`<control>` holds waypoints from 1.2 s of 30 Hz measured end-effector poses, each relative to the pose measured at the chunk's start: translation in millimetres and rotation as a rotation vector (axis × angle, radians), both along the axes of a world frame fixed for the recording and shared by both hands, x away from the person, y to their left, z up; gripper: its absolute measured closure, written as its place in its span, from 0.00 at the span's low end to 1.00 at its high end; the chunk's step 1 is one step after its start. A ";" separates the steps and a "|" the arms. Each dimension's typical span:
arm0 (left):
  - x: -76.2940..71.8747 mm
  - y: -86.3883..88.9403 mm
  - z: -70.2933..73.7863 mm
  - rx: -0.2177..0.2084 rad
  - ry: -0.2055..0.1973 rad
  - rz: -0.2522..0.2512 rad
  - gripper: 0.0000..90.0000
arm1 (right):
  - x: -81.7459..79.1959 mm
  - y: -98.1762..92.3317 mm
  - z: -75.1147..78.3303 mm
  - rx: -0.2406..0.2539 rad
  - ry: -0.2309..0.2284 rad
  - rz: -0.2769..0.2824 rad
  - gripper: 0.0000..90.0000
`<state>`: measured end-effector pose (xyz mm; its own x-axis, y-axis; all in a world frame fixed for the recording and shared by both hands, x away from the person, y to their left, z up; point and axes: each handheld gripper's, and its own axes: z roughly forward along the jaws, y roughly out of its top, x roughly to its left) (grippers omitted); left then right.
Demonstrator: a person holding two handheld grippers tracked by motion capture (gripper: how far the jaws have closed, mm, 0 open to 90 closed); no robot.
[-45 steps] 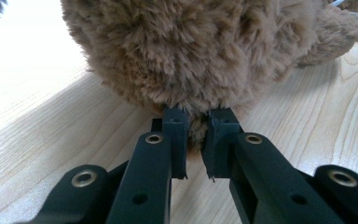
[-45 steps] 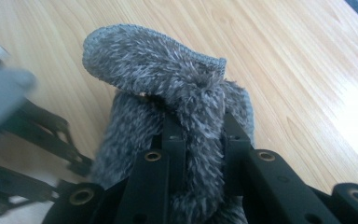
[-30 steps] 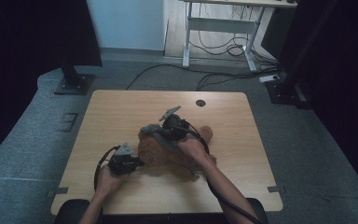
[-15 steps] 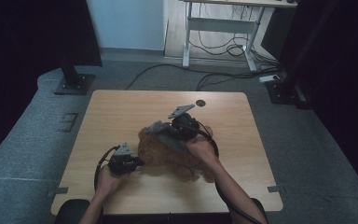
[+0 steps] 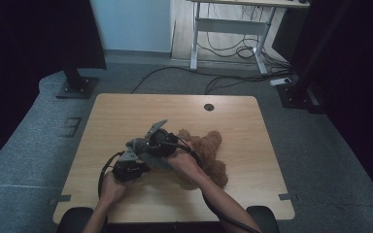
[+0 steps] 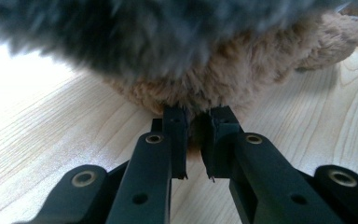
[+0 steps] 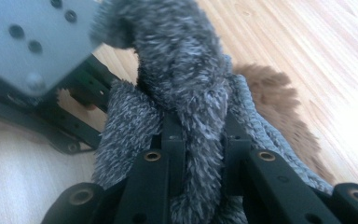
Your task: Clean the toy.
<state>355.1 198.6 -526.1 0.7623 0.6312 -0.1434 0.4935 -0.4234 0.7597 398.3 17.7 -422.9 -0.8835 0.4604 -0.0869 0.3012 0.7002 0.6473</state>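
Observation:
A brown teddy bear lies on the wooden table. My left gripper is at the bear's left side and is shut on a tuft of its brown fur. A grey fuzzy cloth hangs just above those jaws. My right gripper is shut on that grey cloth, which bulges up between its jaws and drapes to both sides. The right gripper sits close over the left one, whose grey plate shows at the upper left of the right gripper view.
A round cable hole sits near the table's far edge. Black cables loop from the grippers beside the hands. Bare wood lies to the left and at the back. A desk frame with cables stands on the floor beyond.
My right gripper has swung left across the bear with the grey cloth in it, ending close to the left gripper. More of the brown bear now shows at the right. The left gripper stayed put.

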 end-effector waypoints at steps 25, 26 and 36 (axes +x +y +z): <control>2.8 3.4 0.5 -0.025 -0.015 -0.028 0.89 | -9.6 -100.5 13.9 0.034 -0.014 -0.153 0.84; 2.8 3.6 0.7 -0.029 -0.013 -0.027 0.89 | -12.1 -97.9 17.8 0.045 -0.012 -0.137 0.84; 4.0 9.7 4.2 -0.031 -0.007 -0.068 0.89 | -29.7 -26.5 18.5 0.058 0.030 0.048 0.84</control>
<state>359.1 208.4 -521.9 0.8046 0.5729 -0.1562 0.4586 -0.4323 0.7764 368.5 -8.9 -404.5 -0.9066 0.4205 -0.0343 0.2879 0.6759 0.6784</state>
